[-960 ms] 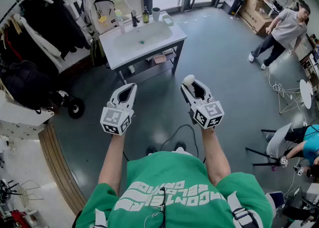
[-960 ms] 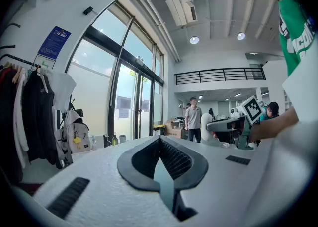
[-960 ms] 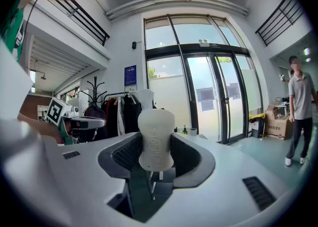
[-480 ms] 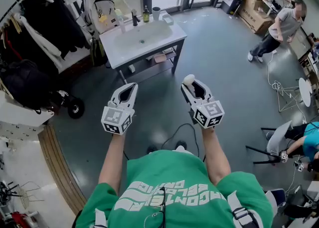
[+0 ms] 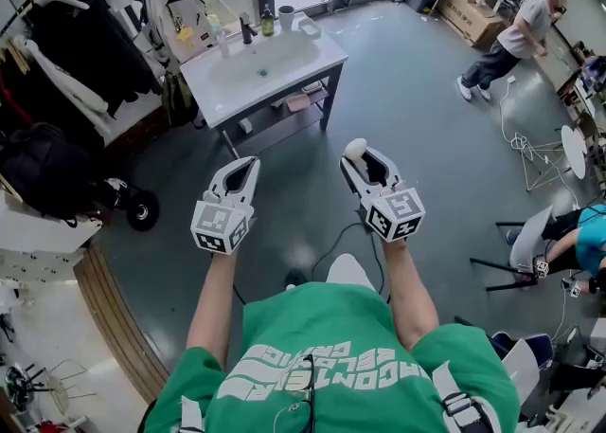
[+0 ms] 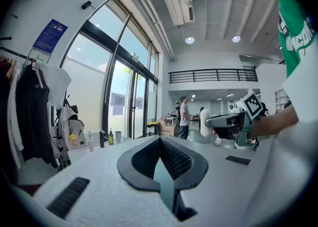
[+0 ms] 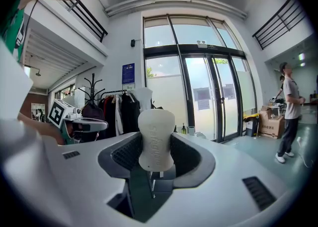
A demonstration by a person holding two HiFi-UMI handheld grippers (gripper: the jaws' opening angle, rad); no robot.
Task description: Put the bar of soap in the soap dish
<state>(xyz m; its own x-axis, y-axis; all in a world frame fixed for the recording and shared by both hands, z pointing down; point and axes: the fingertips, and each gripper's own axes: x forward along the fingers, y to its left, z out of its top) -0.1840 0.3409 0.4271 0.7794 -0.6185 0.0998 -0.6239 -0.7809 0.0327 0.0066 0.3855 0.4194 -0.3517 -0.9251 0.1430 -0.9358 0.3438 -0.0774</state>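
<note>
A white bar of soap (image 5: 357, 150) stands upright between the jaws of my right gripper (image 5: 359, 154), which is shut on it; in the right gripper view the soap (image 7: 156, 139) fills the gap. My left gripper (image 5: 246, 168) is held level beside it, jaws shut on nothing (image 6: 160, 140). Both hang over the grey floor, well short of the white sink table (image 5: 220, 99). A small pale dish (image 5: 308, 27) sits at the sink's back right corner, too small to tell its contents.
A faucet (image 5: 247, 31), a green bottle (image 5: 267, 20) and a cup (image 5: 286, 17) line the sink's back edge. Coat racks with dark clothes (image 5: 57, 62) and a backpack (image 5: 172, 7) stand left. A person (image 5: 507, 38) is at the far right, chairs (image 5: 530, 265) nearer.
The view has shifted a little, so the sink sits slightly higher and further left. The distant person has moved. Both grippers keep their pose, and the soap stays held.
</note>
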